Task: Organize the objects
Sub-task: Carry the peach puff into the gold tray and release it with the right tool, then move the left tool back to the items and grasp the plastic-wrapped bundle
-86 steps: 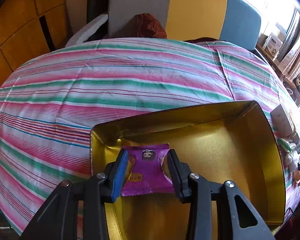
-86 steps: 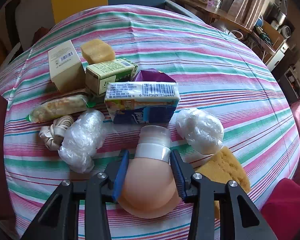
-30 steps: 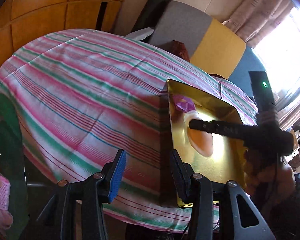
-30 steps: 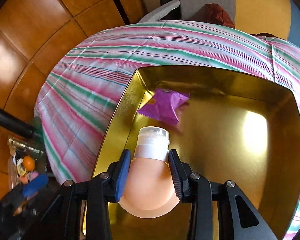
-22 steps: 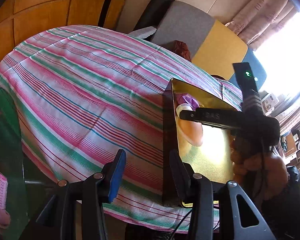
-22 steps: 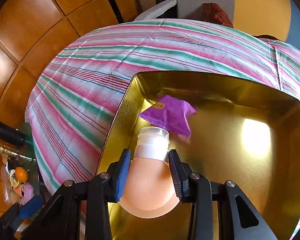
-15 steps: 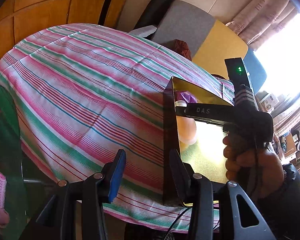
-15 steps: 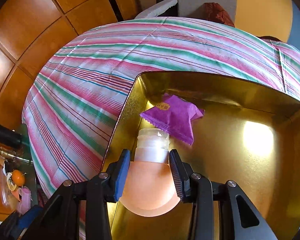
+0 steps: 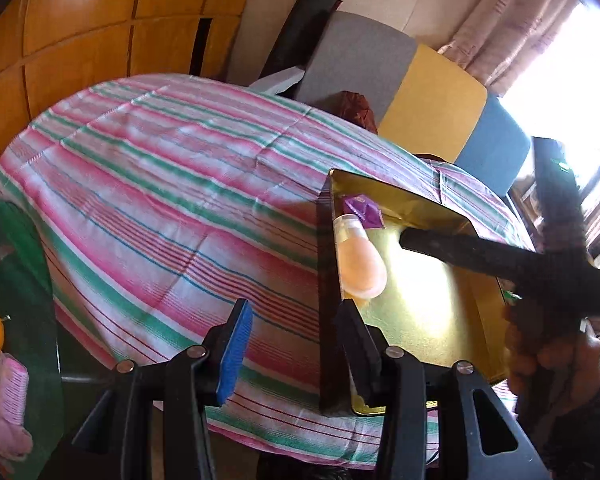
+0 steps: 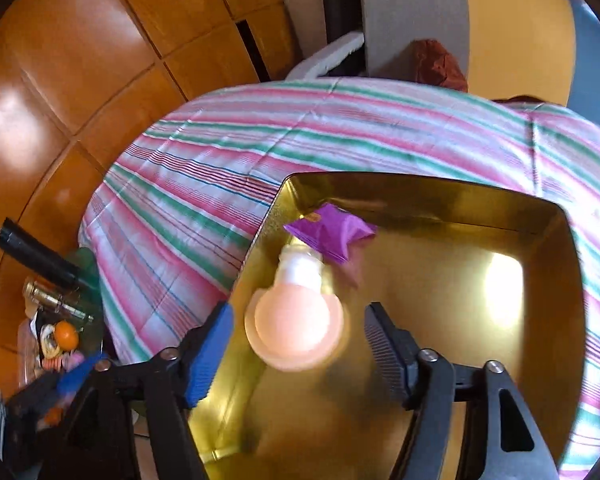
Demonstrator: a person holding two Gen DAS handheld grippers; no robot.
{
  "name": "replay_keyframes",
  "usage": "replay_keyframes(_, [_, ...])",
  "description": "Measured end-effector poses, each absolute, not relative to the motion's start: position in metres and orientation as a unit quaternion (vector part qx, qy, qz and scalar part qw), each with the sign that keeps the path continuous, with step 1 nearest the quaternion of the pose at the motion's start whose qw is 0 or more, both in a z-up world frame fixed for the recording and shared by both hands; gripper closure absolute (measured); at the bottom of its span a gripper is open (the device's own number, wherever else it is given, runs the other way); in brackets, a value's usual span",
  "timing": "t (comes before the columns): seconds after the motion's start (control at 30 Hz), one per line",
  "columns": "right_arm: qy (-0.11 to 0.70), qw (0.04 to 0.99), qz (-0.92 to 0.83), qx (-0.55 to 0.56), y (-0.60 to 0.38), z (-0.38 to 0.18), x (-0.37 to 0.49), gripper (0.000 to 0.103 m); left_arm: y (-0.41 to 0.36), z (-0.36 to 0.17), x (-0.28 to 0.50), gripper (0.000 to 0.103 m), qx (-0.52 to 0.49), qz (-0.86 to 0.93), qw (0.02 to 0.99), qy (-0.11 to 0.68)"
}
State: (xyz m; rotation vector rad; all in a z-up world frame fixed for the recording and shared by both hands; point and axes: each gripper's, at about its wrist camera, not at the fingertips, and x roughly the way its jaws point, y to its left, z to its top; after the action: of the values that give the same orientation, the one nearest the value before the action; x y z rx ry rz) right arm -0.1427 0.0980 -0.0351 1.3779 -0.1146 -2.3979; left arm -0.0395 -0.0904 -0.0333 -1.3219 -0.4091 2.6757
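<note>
Only the left wrist view shows the right hand-held gripper (image 9: 440,244) from outside, a dark bar reaching in over the gold tray (image 9: 428,320) with the person's hand (image 9: 548,344) gripping its handle at the right edge; its fingertips cannot be made out there. The right wrist view looks straight down between those fingers: the jaws are opening, standing well apart, and the peach bottle (image 10: 296,324) lies between them on the tray floor, touched by neither pad, its white cap pointing away from the gripper toward the purple packet (image 10: 332,236) just beyond it, near the tray's far left corner. The bottle's outline is blurred and the tray's near wall is cut off behind the fingers. The left hand-held gripper (image 9: 292,344) hovers with its jaws partly apart and nothing between them, above the striped cloth on the bench (image 9: 160,200); the tray's left wall stands just ahead of its right finger, the bottle a little beyond.
</note>
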Motion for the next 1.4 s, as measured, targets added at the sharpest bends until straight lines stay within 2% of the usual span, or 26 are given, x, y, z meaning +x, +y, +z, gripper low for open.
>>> replay_keyframes(0.17, [-0.031, 0.185, -0.862, 0.47, 0.138, -0.018, -0.109, 0.024, -0.069, -0.022, -0.034, 0.058, -0.43, 0.893, 0.077, -0.109])
replay_keyframes(0.4, [-0.051, 0.145, -0.876, 0.456, 0.211, -0.01, -0.067, 0.021, -0.03, -0.008, -0.027, 0.058, -0.416, 0.902, 0.101, -0.057])
replay_keyframes(0.9, [-0.12, -0.068, -0.893, 0.427, 0.416, -0.009, -0.011, 0.019, 0.07, 0.002, -0.025, 0.057, -0.419, 0.888, 0.187, 0.031])
replay_keyframes(1.23, [-0.248, -0.225, -0.873, 0.354, 0.549, -0.024, 0.037, 0.018, 0.134, 0.006, -0.026, 0.057, -0.424, 0.868, 0.252, 0.06])
replay_keyframes(1.33, [-0.328, -0.236, -0.853, 0.329, 0.576, -0.034, 0.048, 0.018, 0.156, 0.008, -0.027, 0.057, -0.425, 0.86, 0.274, 0.072])
replay_keyframes(1.4, [-0.35, -0.242, -0.85, 0.31, 0.584, -0.033, 0.054, 0.018, 0.175, 0.008, -0.027, 0.057, -0.428, 0.852, 0.292, 0.078])
